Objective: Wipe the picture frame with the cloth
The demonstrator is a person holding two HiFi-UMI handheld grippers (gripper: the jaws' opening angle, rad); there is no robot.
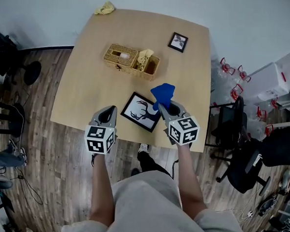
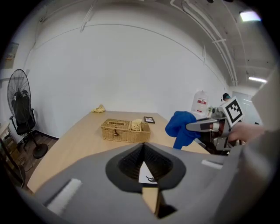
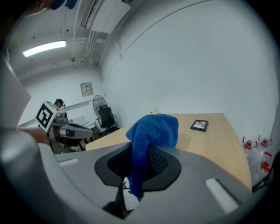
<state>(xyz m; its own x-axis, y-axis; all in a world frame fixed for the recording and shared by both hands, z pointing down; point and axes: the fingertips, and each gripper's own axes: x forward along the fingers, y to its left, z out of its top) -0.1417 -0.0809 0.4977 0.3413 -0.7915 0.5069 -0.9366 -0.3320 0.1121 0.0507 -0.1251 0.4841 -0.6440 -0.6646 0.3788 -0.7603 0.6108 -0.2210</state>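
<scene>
A black picture frame (image 1: 141, 111) with a deer silhouette lies flat near the table's front edge. My right gripper (image 1: 167, 109) hangs over the frame's right end, shut on a blue cloth (image 1: 162, 93) that bunches up above its jaws. In the right gripper view the cloth (image 3: 153, 131) drapes down between the jaws of that gripper (image 3: 144, 153). My left gripper (image 1: 105, 116) hovers at the frame's left corner, jaws together with nothing in them. In the left gripper view, a bit of the white picture shows through the gap in my left gripper (image 2: 144, 151).
A wicker basket (image 1: 131, 61) with several items stands mid-table (image 1: 88, 85). A smaller picture frame (image 1: 178, 42) lies at the far right, and a yellow cloth (image 1: 104, 8) sits at the far left corner. Chairs and clutter (image 1: 241, 143) crowd the floor to the right.
</scene>
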